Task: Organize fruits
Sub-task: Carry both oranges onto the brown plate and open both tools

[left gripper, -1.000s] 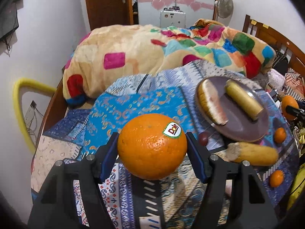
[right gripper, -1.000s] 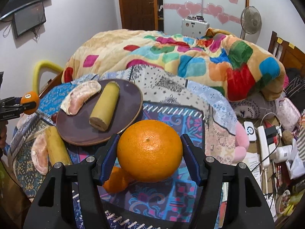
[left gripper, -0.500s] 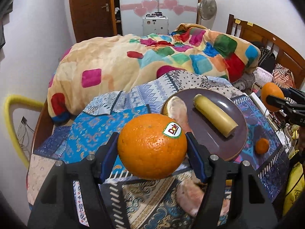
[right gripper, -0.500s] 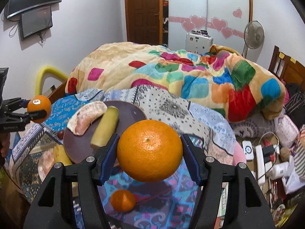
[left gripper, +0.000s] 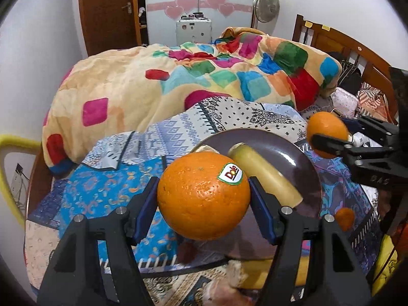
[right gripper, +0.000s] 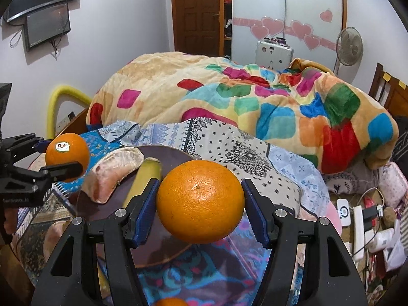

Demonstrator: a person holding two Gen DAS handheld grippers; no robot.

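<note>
Left gripper (left gripper: 204, 195) clamps stickered orange (left gripper: 203, 195); right gripper (right gripper: 200, 201) clamps plain orange (right gripper: 200, 201). Risk: plate (left gripper: 301, 153) w/ banana (left gripper: 265, 176) crowded; either orange may roll off.

Left hand-held gripper (left gripper: 203, 195) clamped on labelled orange (left gripper: 201, 195), blue pads against both sides, held above patterned cloth (left gripper: 107, 193). Just behind: dark plate (left gripper: 301, 158) carrying yellow cylindrical fruit piece (left gripper: 265, 176). Right hand-held gripper (left gripper: 329, 137) at frame right, gripping second orange (left gripper: 326, 127). Small orange (left gripper: 344, 218) lies beside plate rim.
</note>
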